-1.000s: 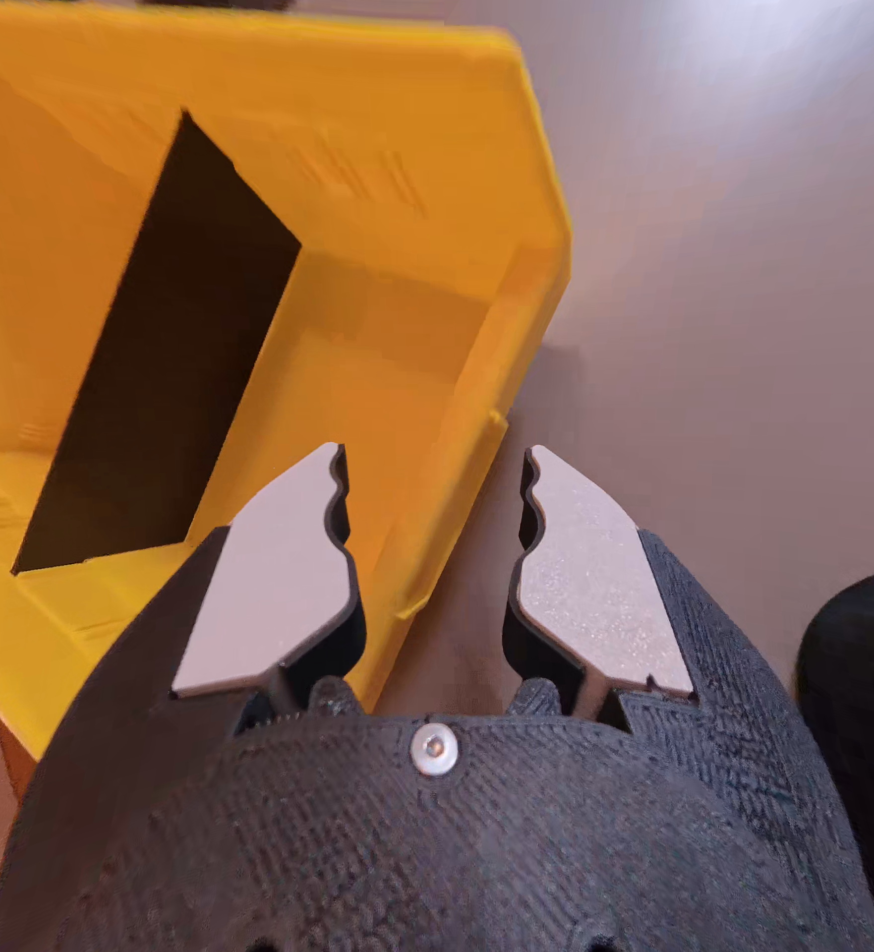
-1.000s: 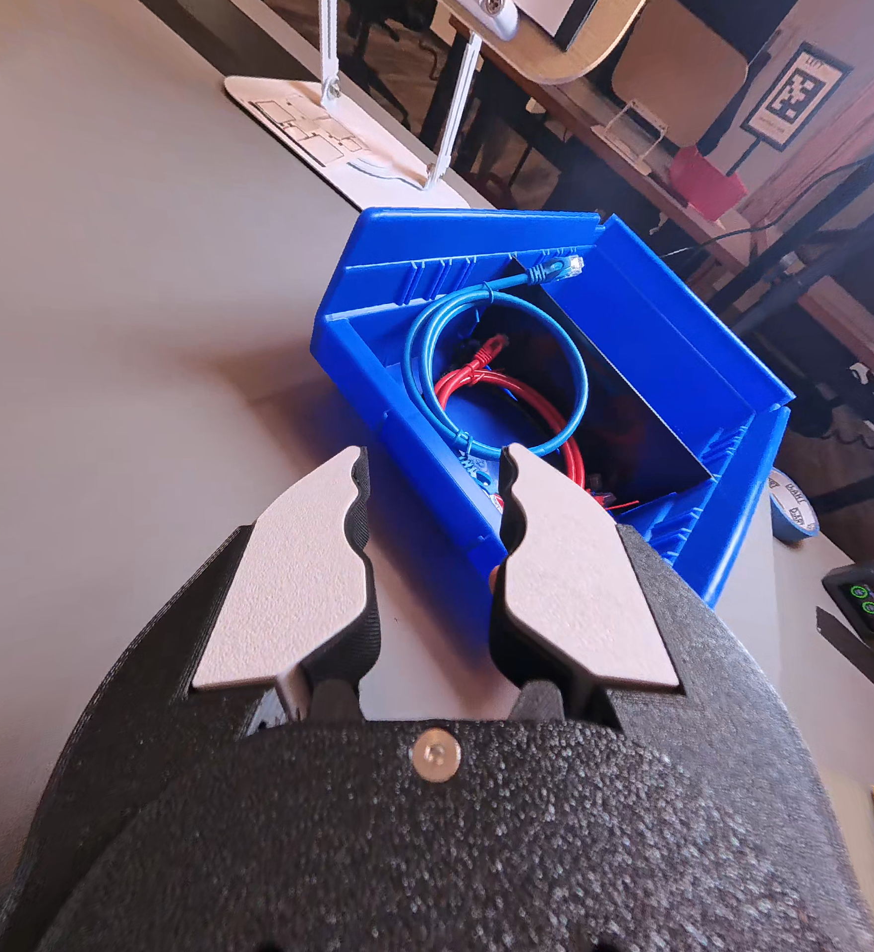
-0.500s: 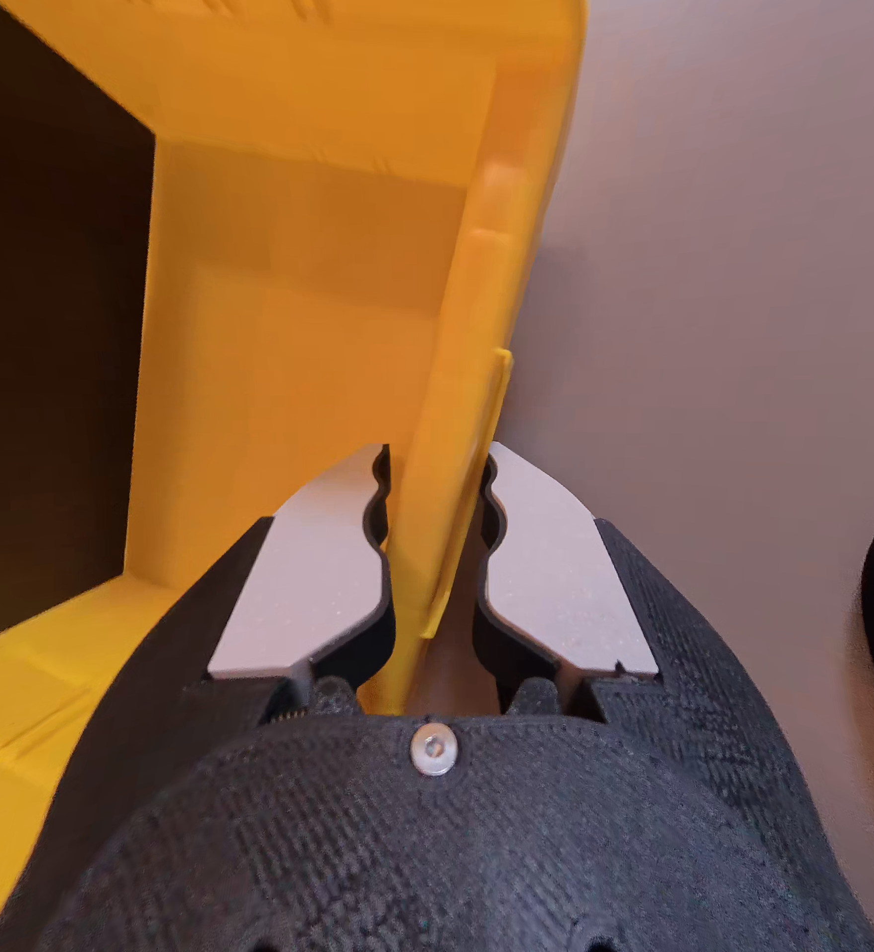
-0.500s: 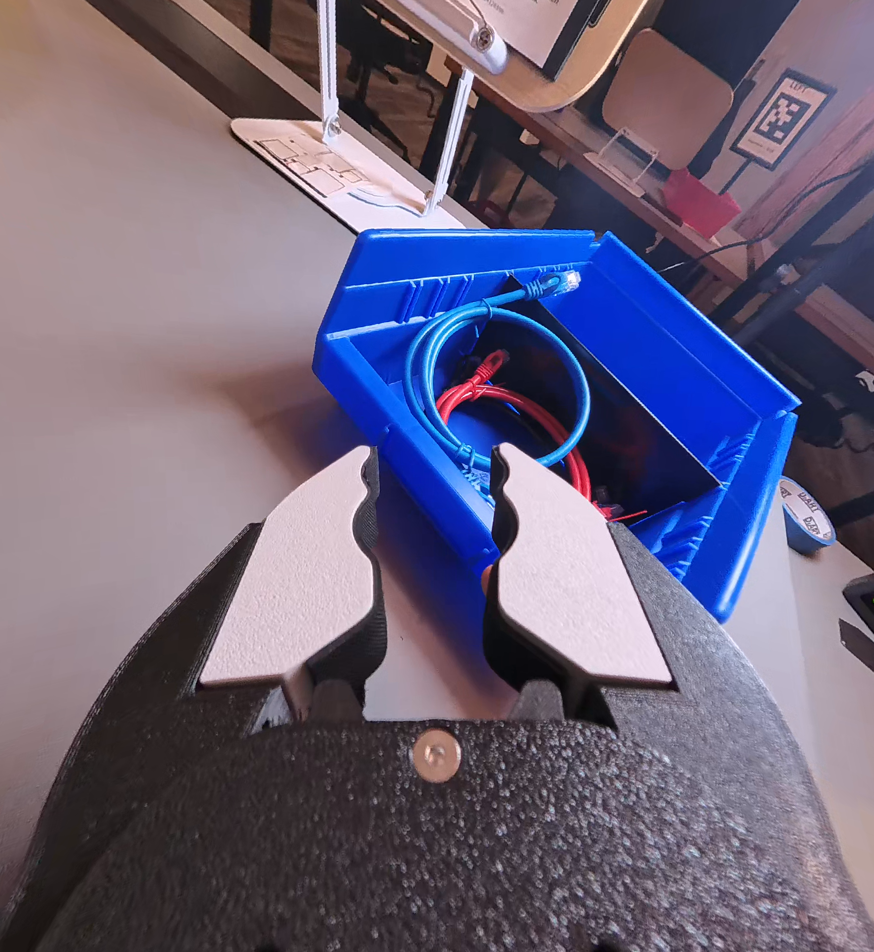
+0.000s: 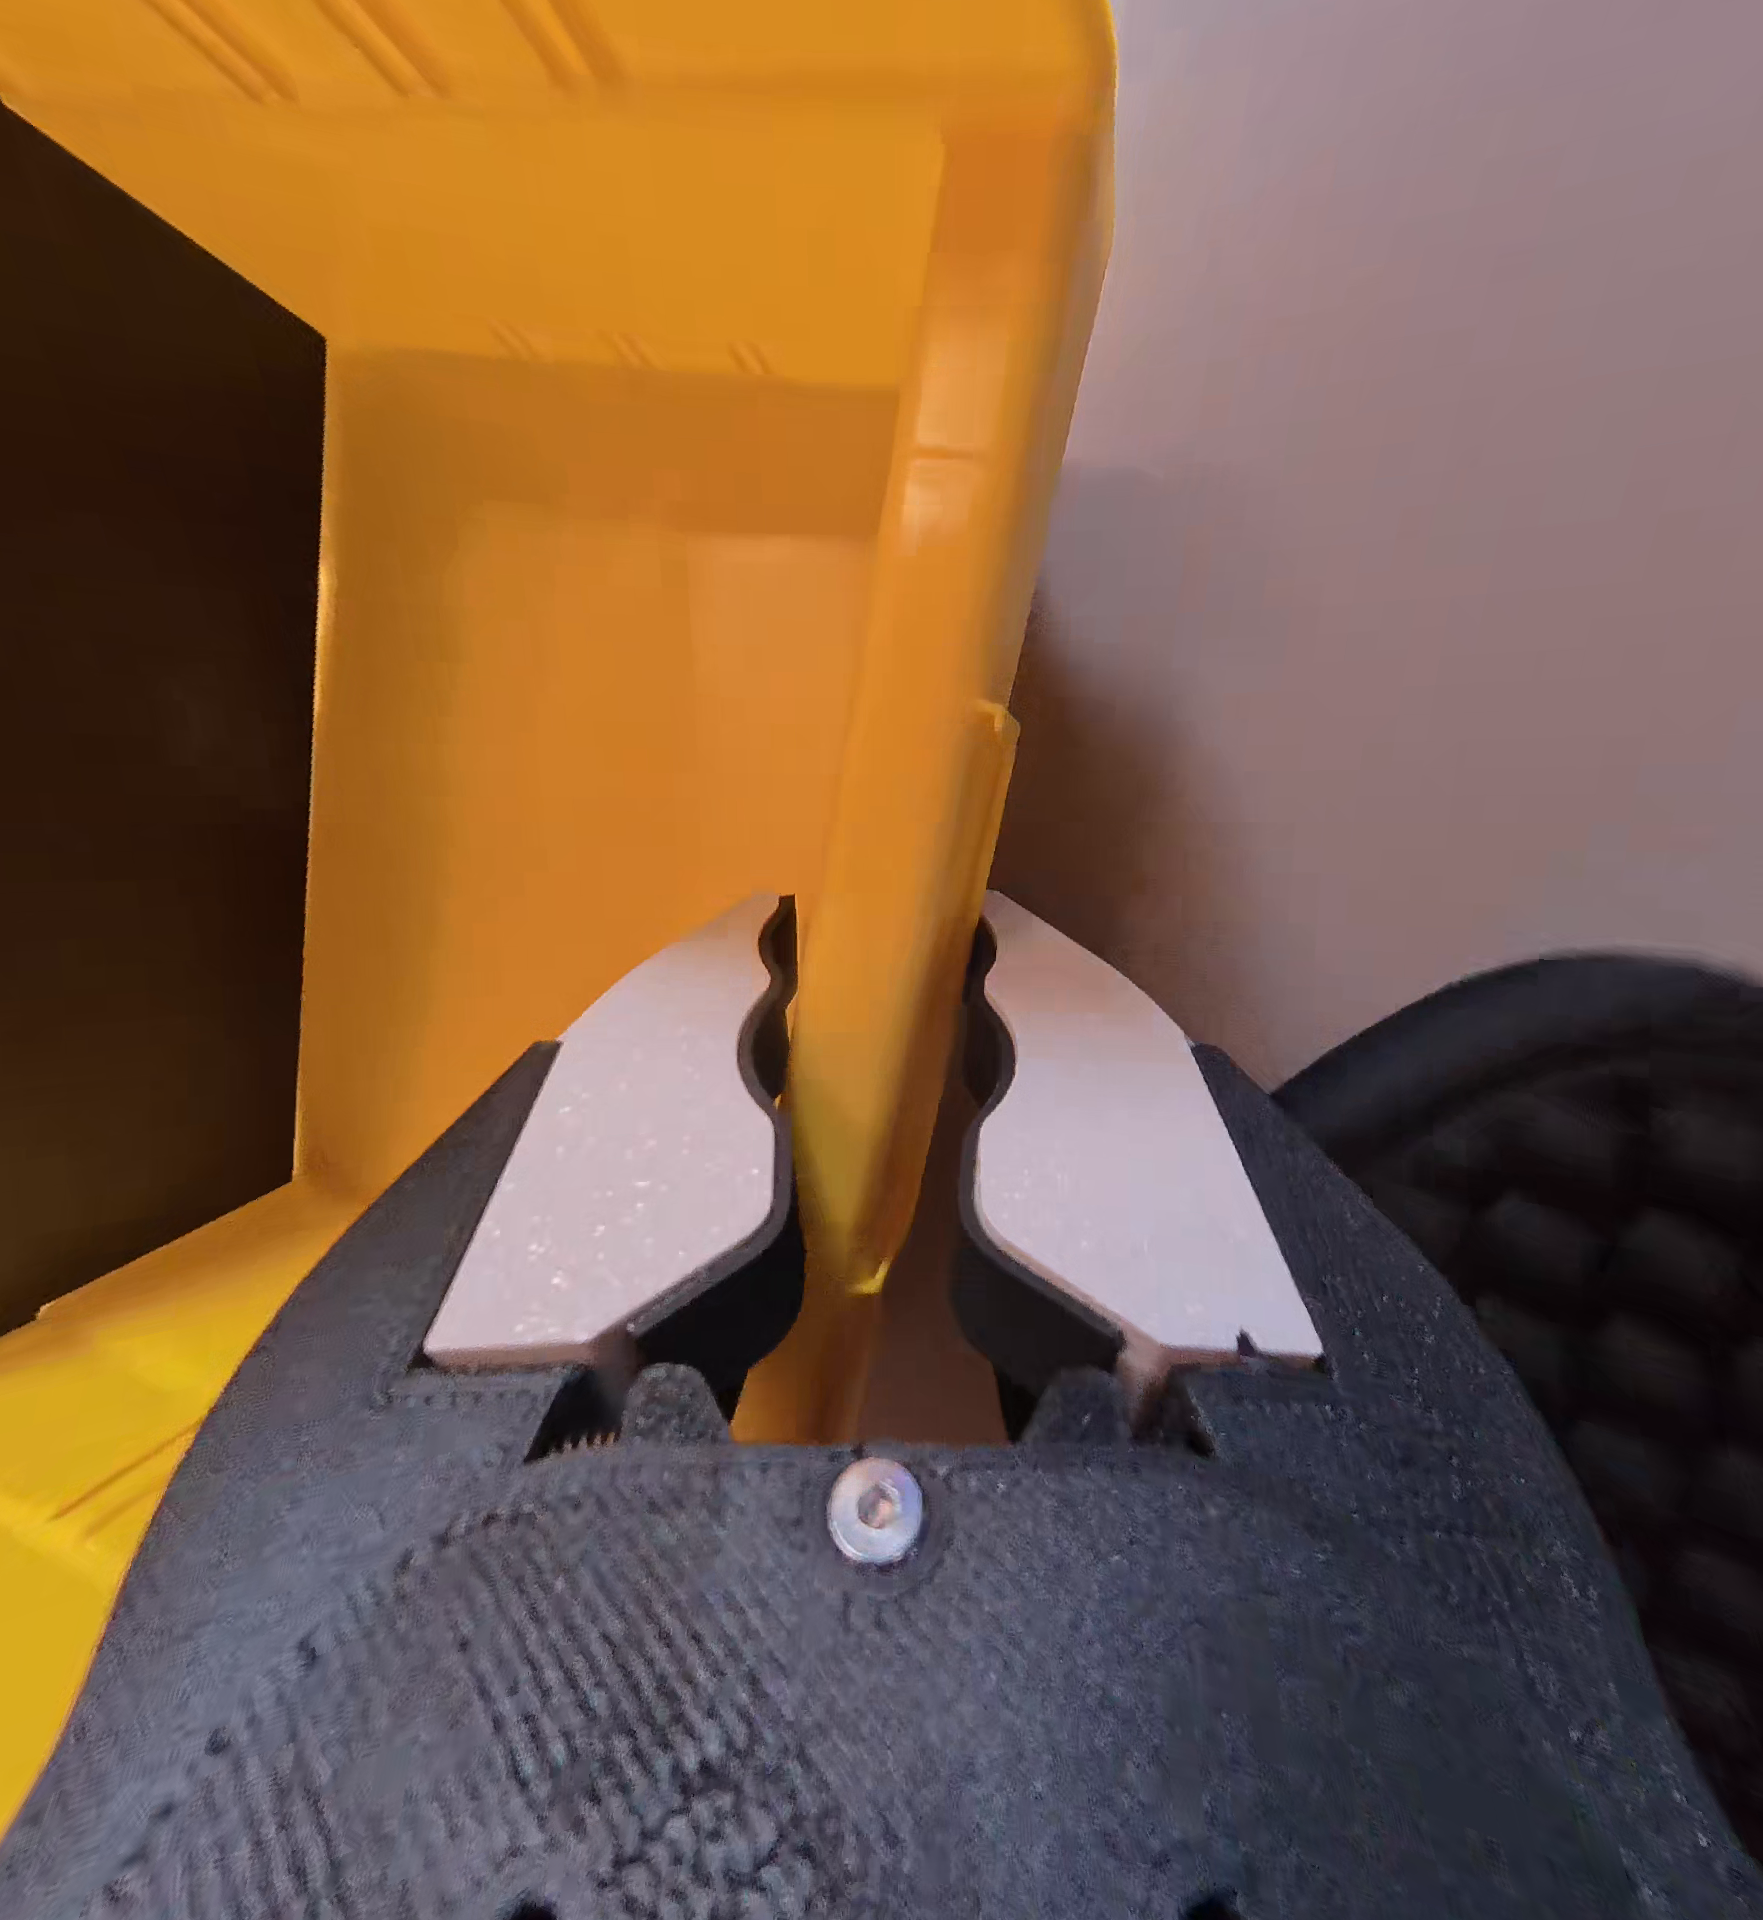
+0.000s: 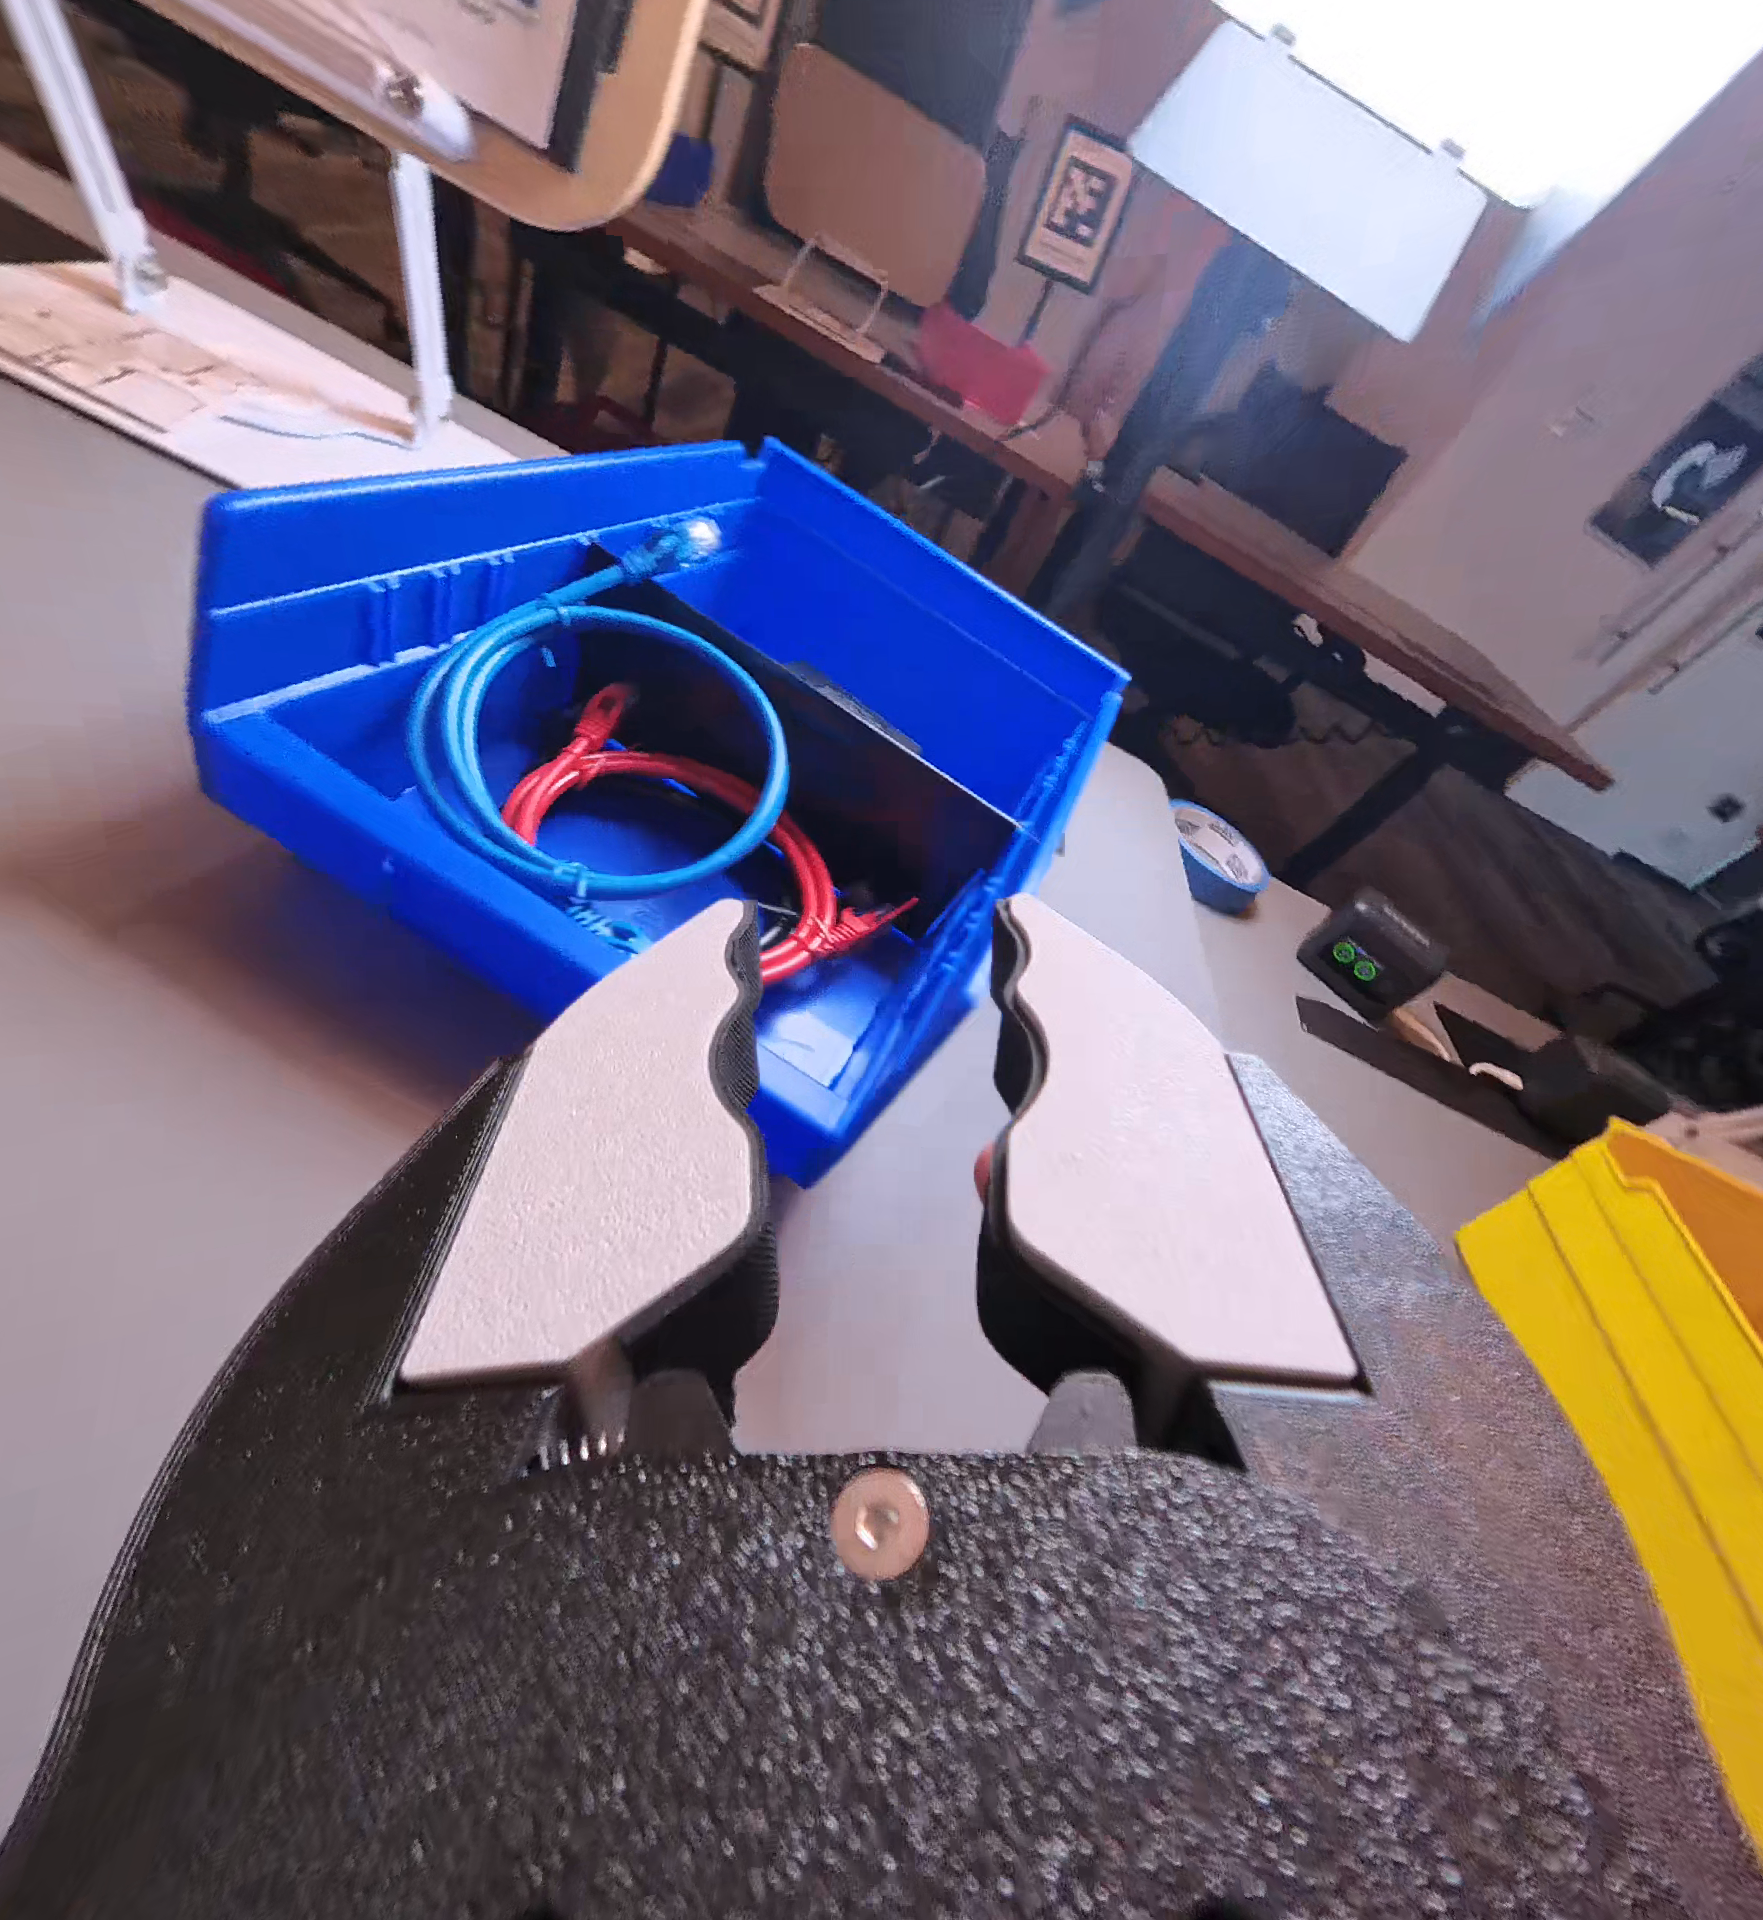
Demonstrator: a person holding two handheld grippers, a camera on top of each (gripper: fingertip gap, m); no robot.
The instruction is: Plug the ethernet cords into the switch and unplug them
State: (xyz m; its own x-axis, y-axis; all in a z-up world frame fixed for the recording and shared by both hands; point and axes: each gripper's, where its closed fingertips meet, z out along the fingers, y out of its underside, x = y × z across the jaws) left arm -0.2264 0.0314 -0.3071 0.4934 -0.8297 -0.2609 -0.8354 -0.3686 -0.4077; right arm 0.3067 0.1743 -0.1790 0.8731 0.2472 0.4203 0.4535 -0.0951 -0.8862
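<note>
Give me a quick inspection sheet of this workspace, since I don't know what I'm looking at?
Surface: grey table, mostly bare.
Job's things: blue bin holds the cords; no switch seen.
Clutter: blue tape roll, a small black device with green lights.
Grippers: left tool clamped on the yellow bin side wall; right tool open, empty, near the blue bin's corner.
Cables: blue cord and red cord coiled, unplugged.
Surroundings: desks, wall markers, white stand.
</note>
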